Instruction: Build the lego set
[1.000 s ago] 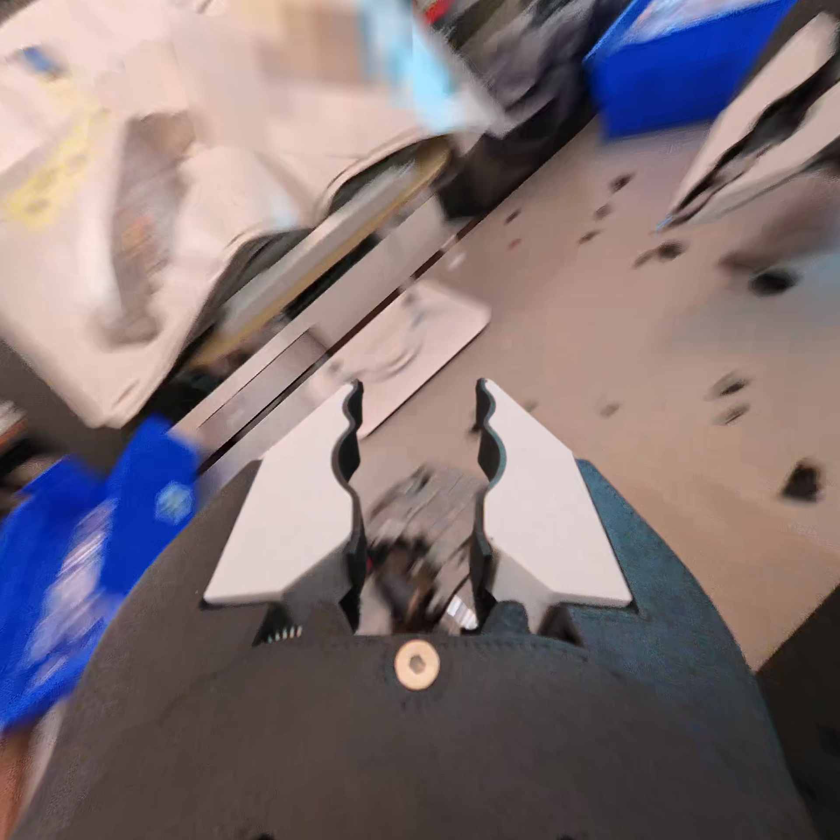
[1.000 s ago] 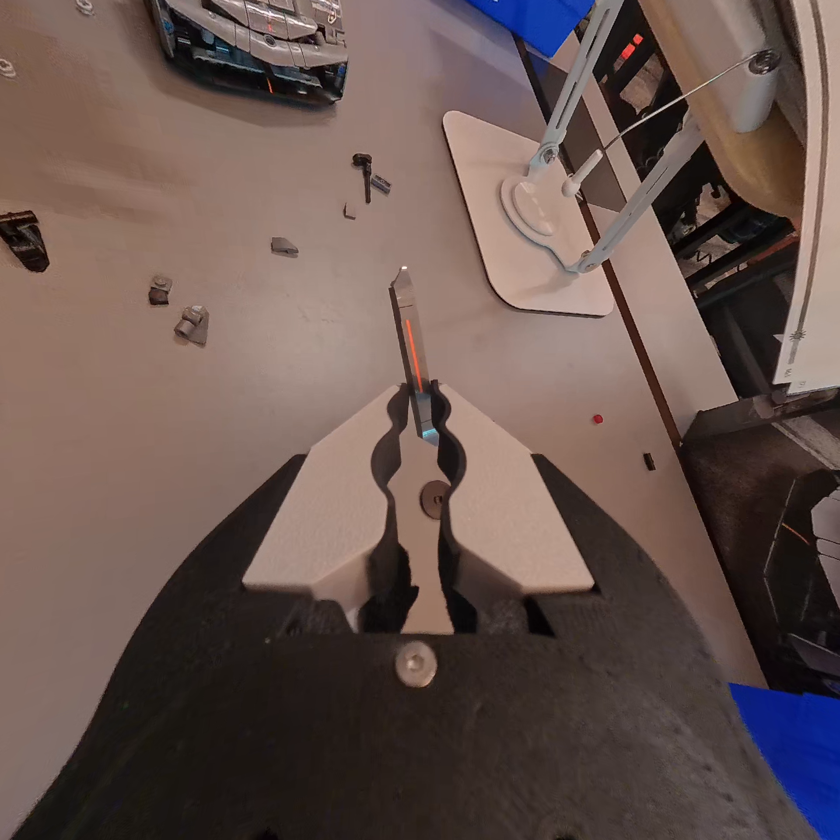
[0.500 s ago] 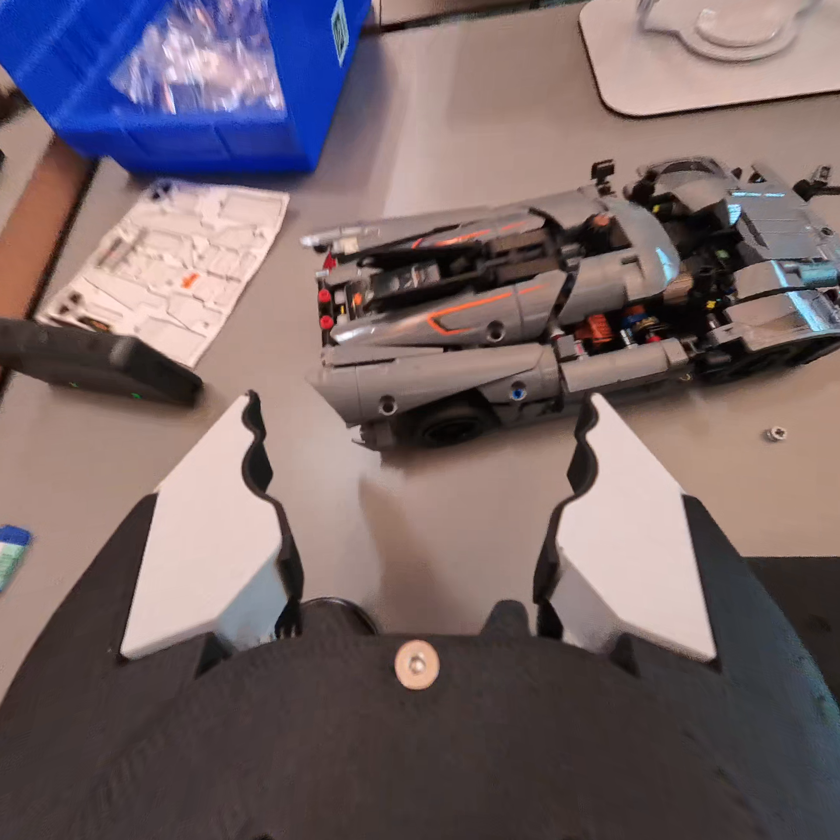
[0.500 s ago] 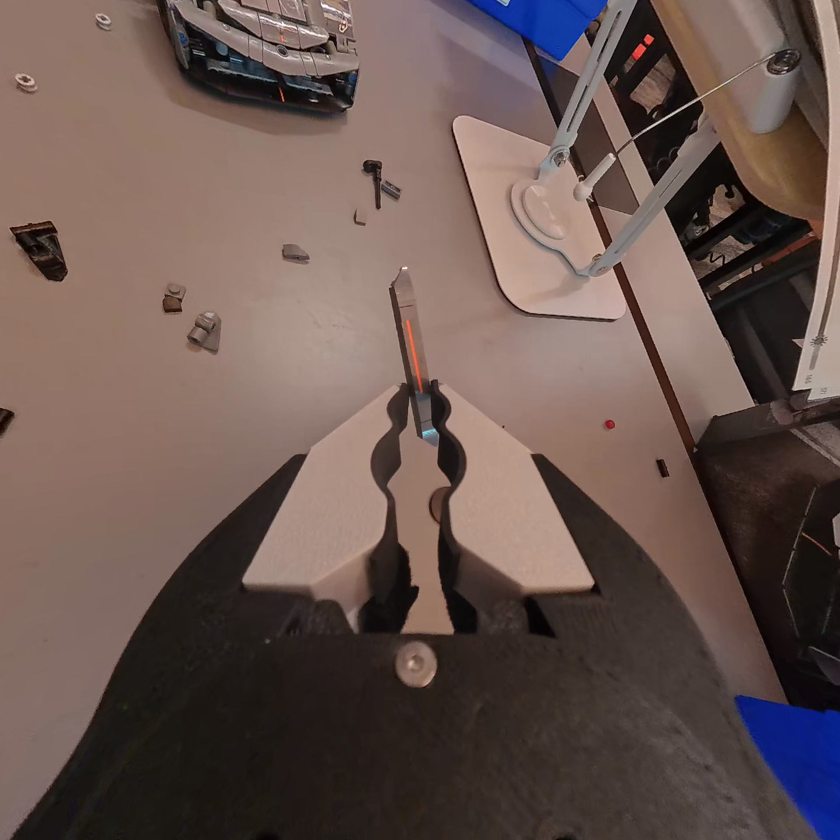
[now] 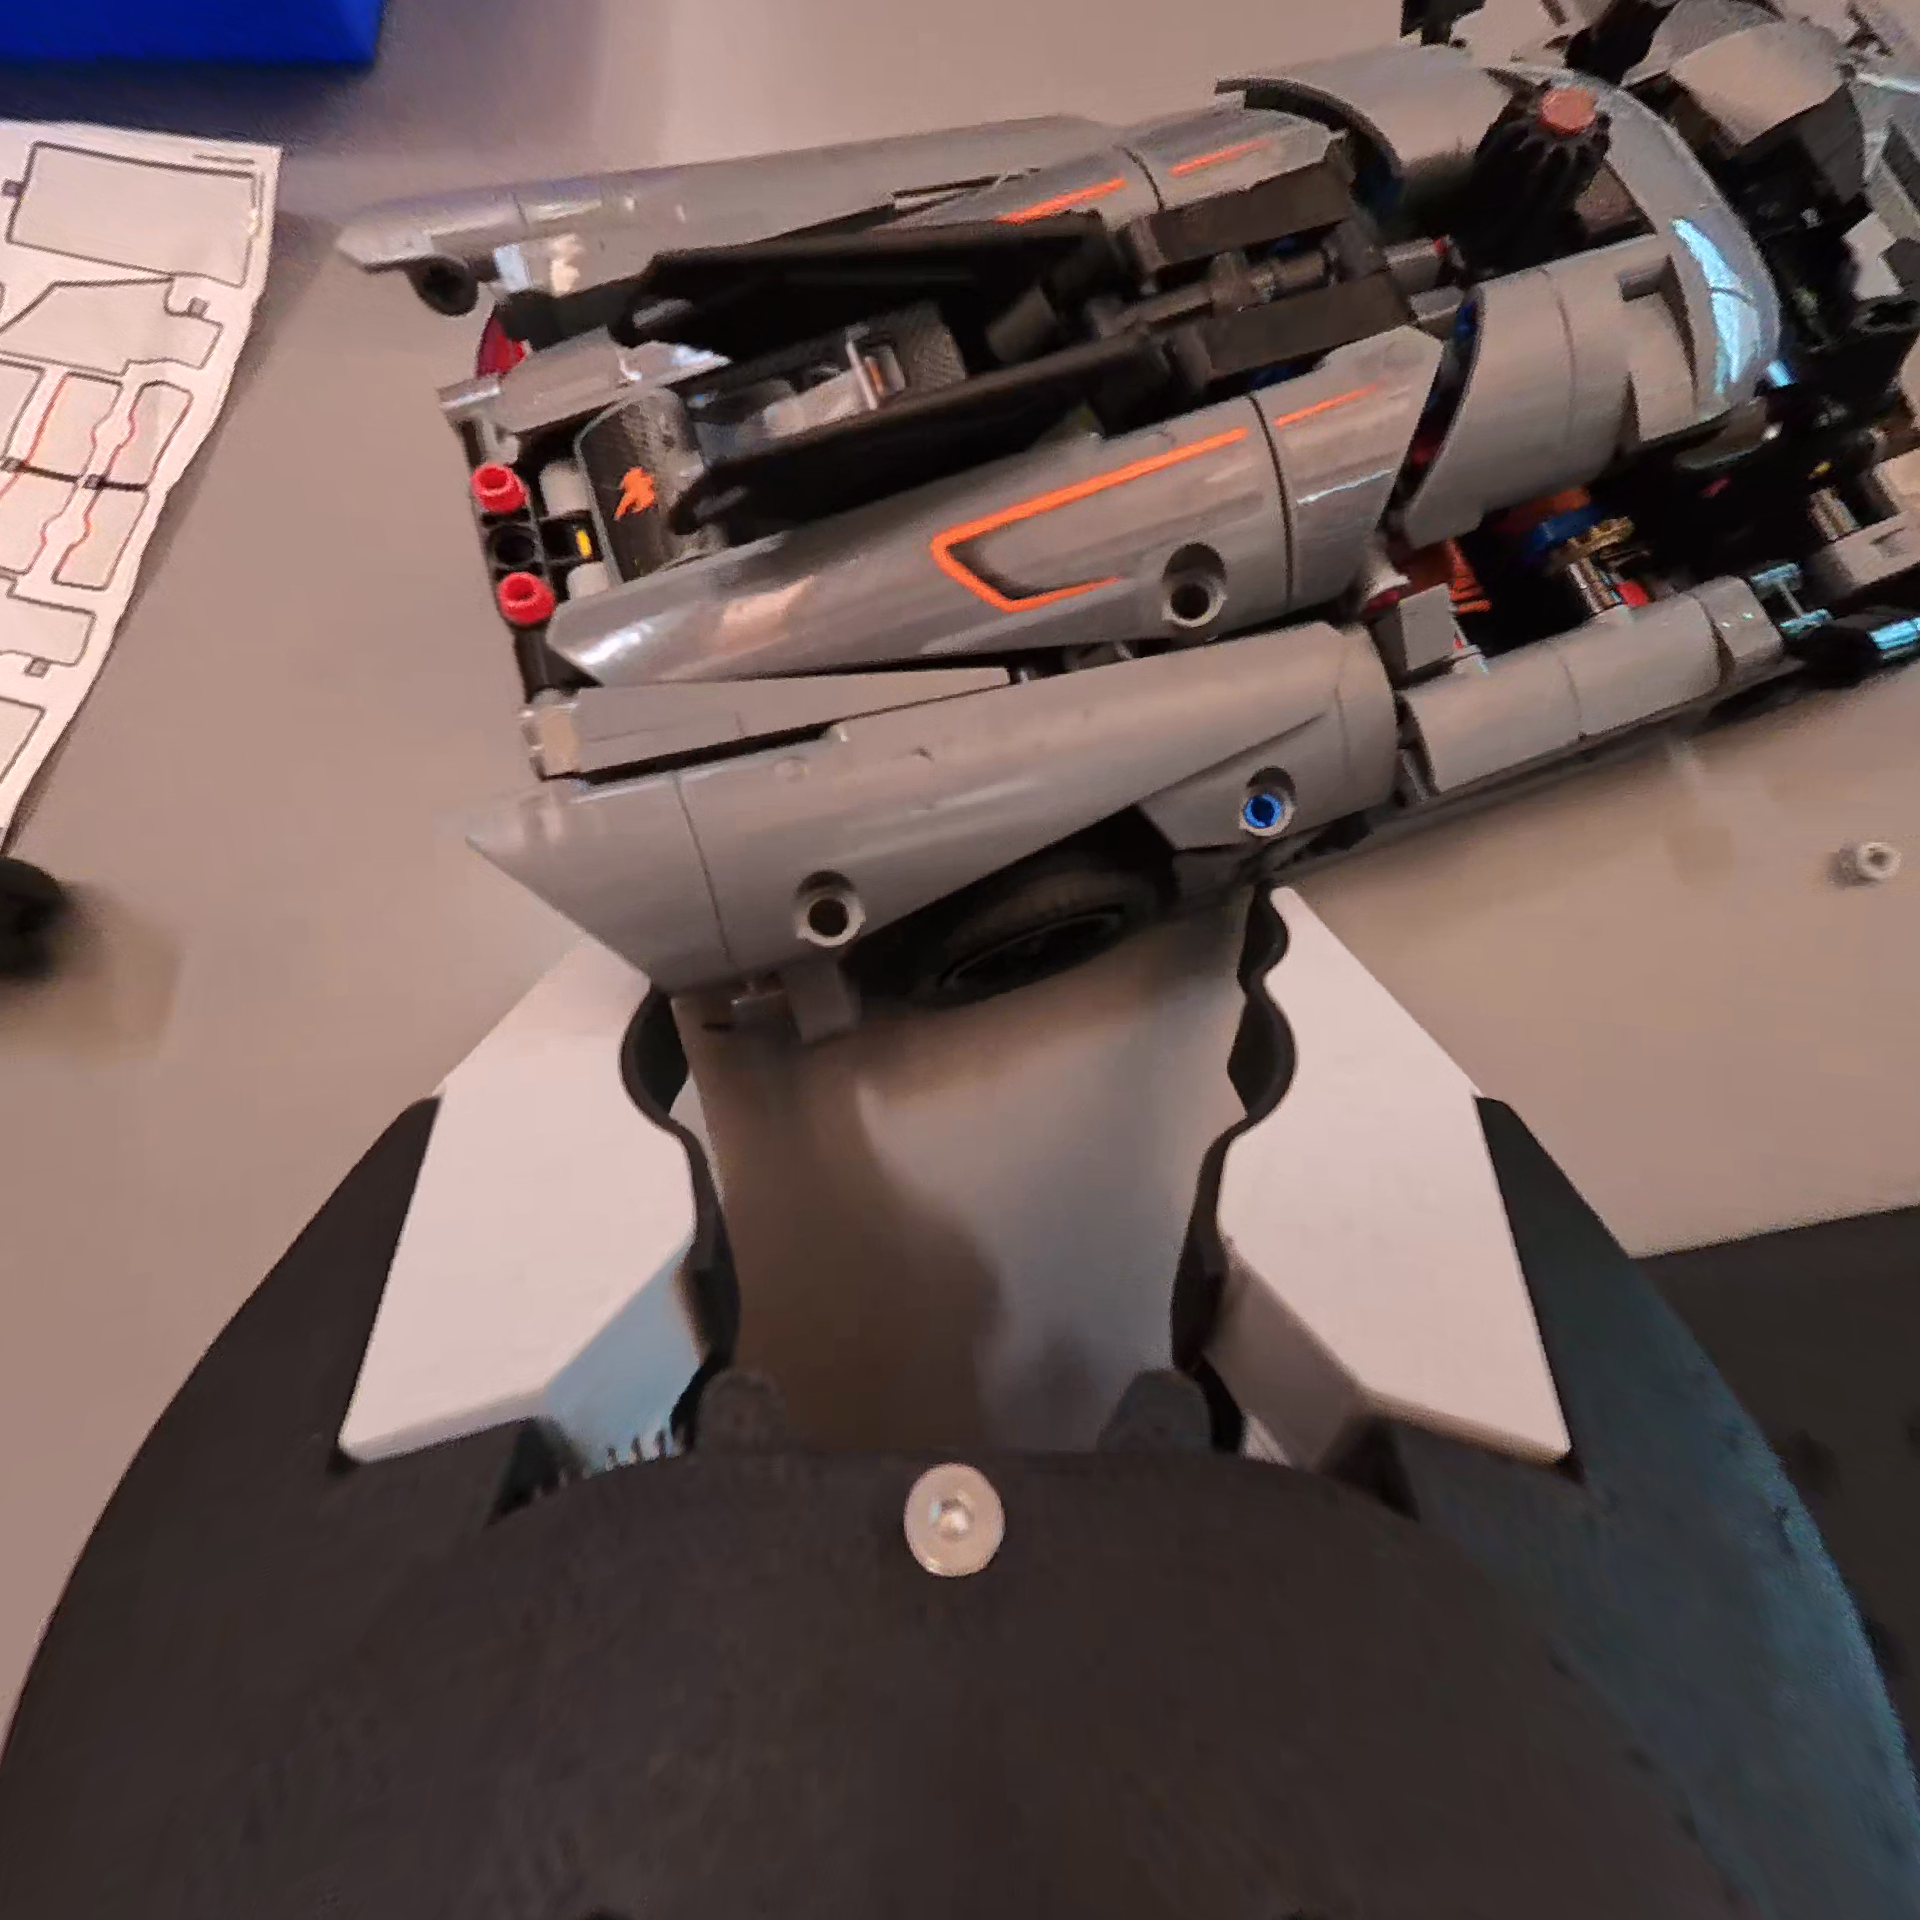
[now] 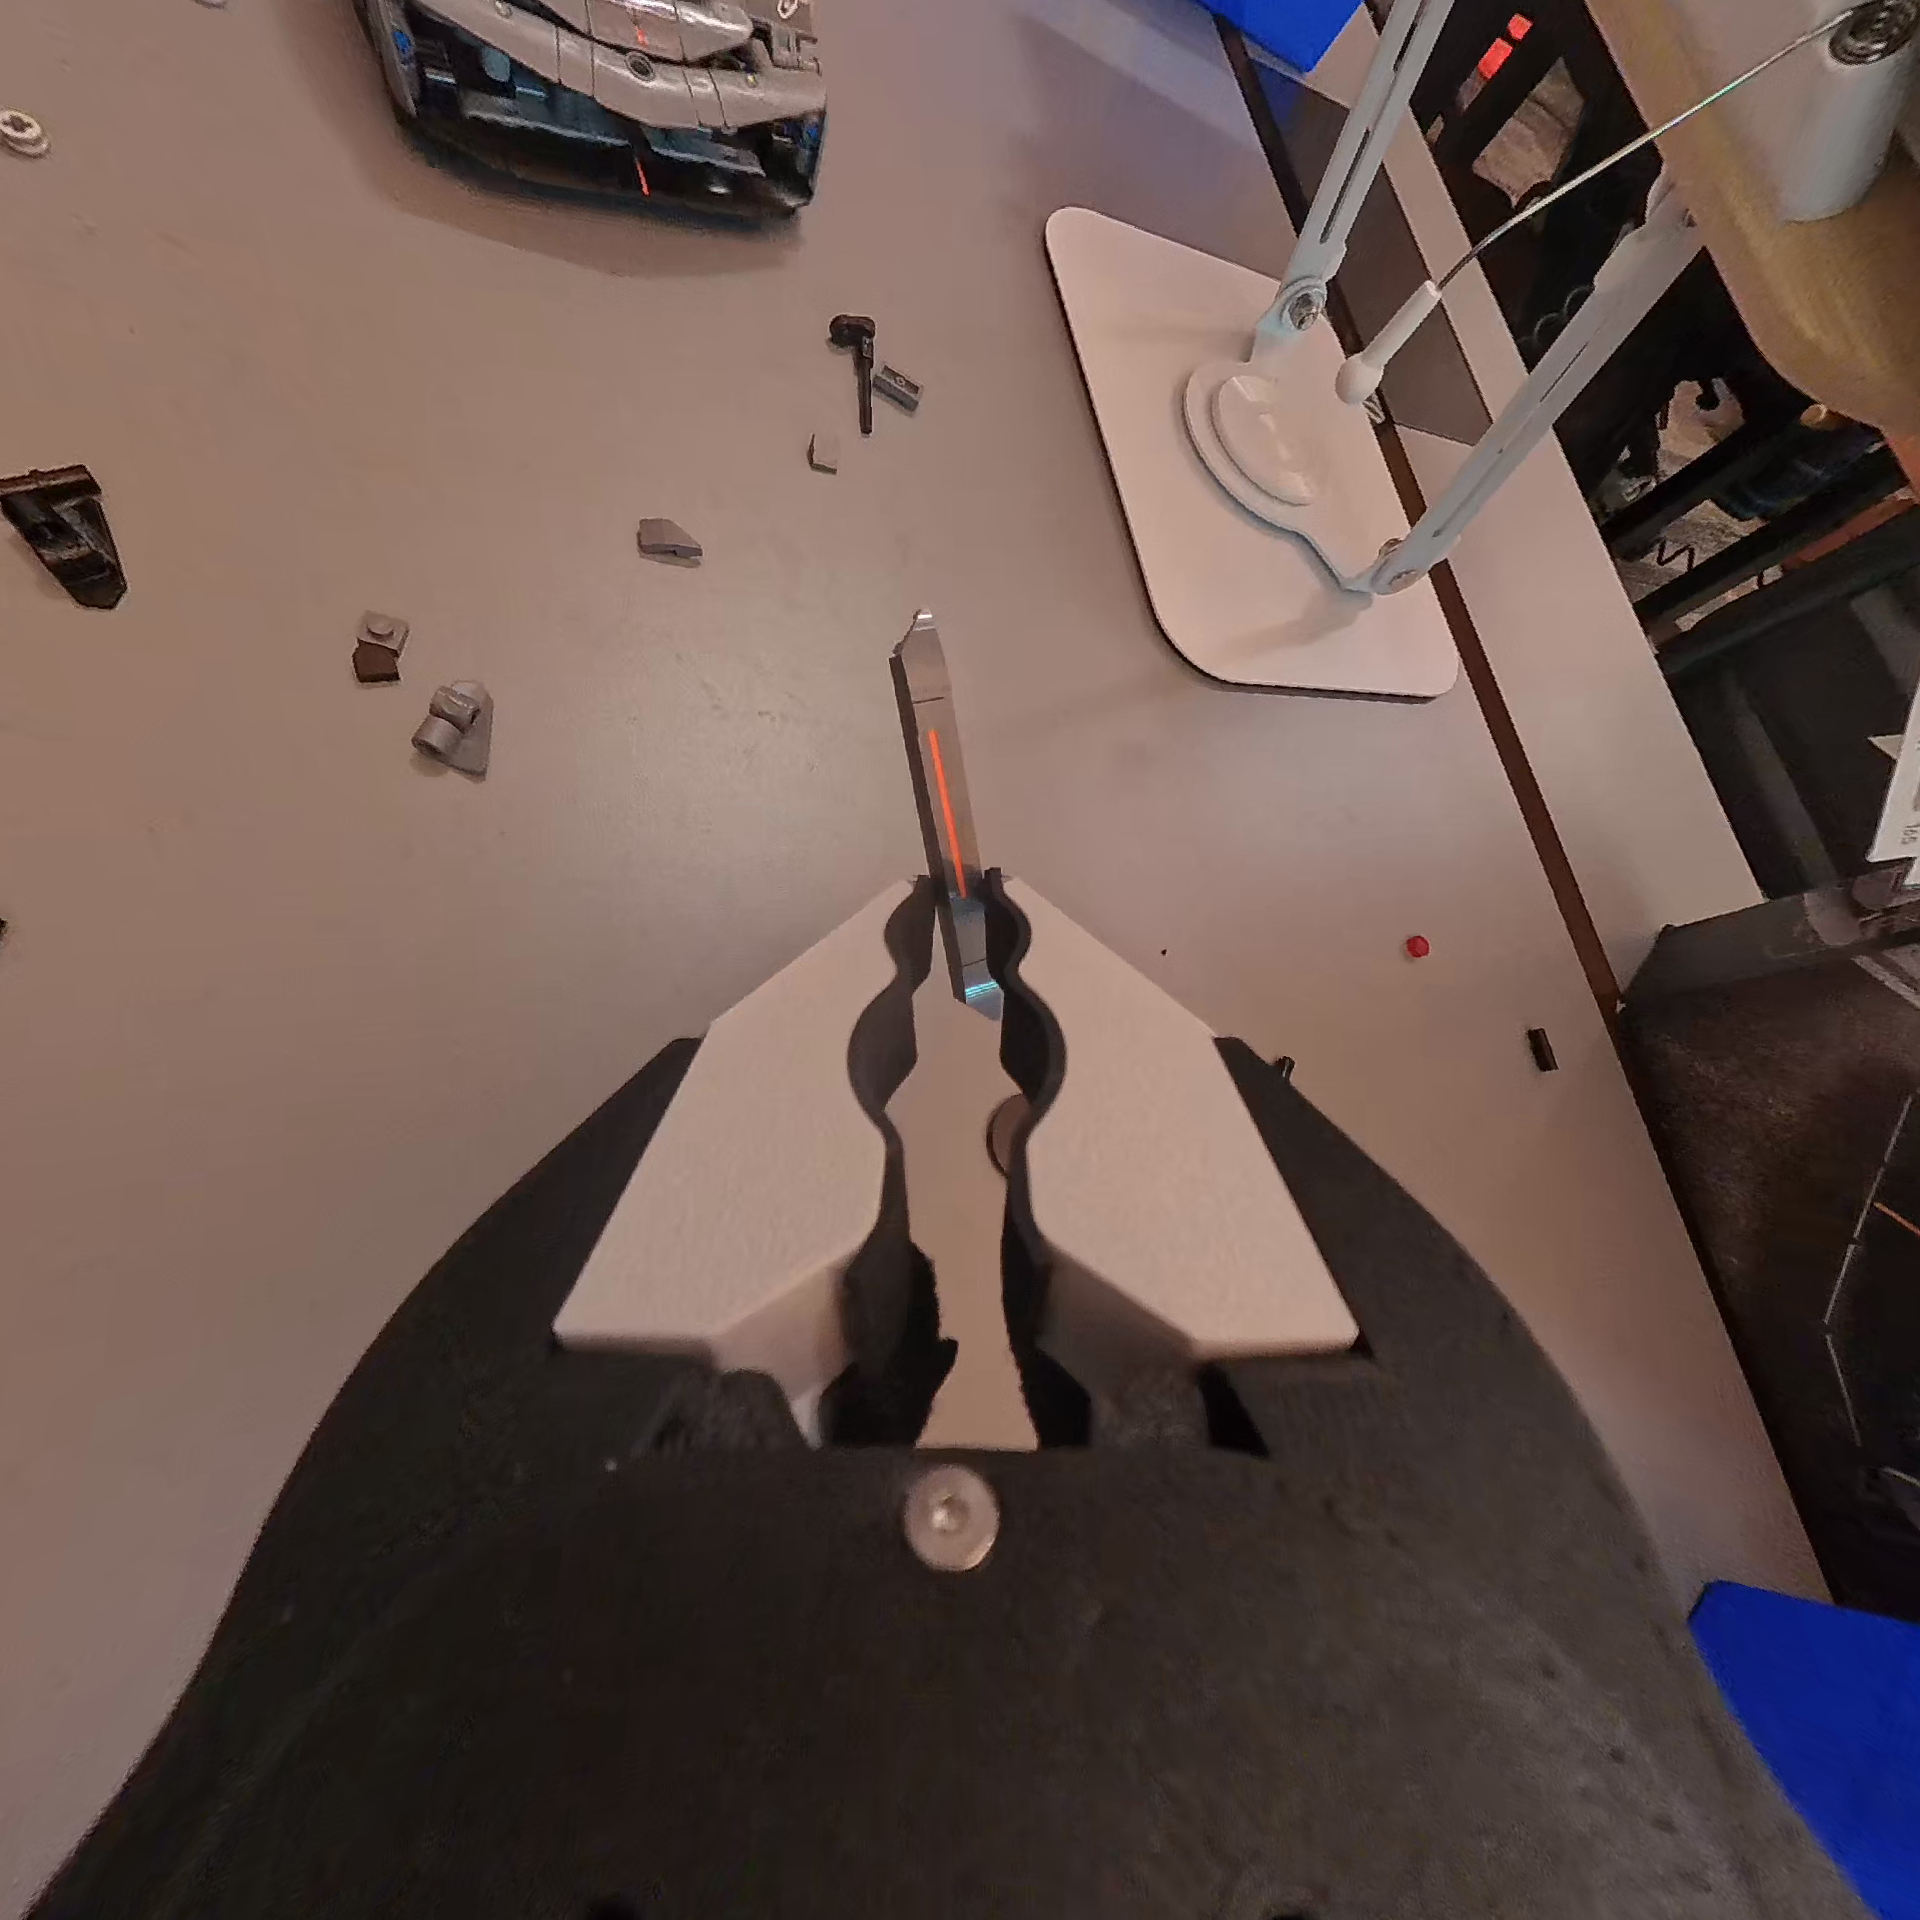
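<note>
On a grey desk [image 5: 260, 748] strewn with loose bricks, the left claw [image 5: 951, 966] stands spread wide and empty at the near flank of a part-built grey lego car [image 5: 1039, 582], its fingers on either side of a small piece under the rear bodywork, seemingly placed to steady the model. The right claw [image 6: 956, 914] is clamped on a slim grey panel [image 6: 940, 758] with an orange stripe, held clear of the desk and pointing forward, likely so its free end can be fitted to the car. Only the left wrist view shows the car's open interior and a white sticker sheet [image 5: 114, 416]; only the right wrist view shows the scattered grey pieces [image 6: 454, 724], a white lamp base [image 6: 1247, 457] and the car's far end [image 6: 613, 94] well away from the held panel
</note>
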### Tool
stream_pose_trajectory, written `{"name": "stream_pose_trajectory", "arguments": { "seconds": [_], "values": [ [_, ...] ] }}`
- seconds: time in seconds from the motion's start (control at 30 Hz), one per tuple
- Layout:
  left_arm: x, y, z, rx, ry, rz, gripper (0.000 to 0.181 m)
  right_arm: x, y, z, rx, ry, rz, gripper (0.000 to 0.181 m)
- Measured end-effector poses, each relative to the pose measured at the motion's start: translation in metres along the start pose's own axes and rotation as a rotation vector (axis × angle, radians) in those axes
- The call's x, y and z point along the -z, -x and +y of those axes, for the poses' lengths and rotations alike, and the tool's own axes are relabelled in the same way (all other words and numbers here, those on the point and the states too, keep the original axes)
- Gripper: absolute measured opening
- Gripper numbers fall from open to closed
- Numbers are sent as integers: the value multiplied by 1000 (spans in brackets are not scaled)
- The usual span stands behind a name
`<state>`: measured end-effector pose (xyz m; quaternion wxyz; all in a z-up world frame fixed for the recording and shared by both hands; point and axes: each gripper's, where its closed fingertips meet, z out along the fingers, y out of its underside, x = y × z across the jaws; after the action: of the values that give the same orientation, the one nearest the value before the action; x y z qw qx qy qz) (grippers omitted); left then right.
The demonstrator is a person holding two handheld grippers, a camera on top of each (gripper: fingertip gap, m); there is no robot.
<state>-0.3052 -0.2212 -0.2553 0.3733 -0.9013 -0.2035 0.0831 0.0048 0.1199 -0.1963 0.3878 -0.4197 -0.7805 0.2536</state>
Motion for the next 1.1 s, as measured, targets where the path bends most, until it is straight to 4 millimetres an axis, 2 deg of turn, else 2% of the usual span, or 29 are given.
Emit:
{"name": "stream_pose_trajectory", "arguments": {
  "seconds": [0.13,0.3,0.4,0.6,0.87,1.1],
  "values": [
    [-3,-20,-1,-19,-6,67,87,-1,0,2,1,8,-4,7],
    [-11,-46,-9,-60,-3,109,89,0,0,2,0,8,-1,7],
    [-17,-54,-11,-117,25,82,92,0,0,1,1,7,-1,7],
    [-21,-75,-17,-125,19,138,86,0,0,0,-8,-4,-5,8],
    [-26,-106,-21,-209,90,160,64,0,0,0,-21,-12,-11,7],
    [-28,-139,-23,-275,129,227,63,2,0,-3,-25,-27,-11,7]
  ]
}}
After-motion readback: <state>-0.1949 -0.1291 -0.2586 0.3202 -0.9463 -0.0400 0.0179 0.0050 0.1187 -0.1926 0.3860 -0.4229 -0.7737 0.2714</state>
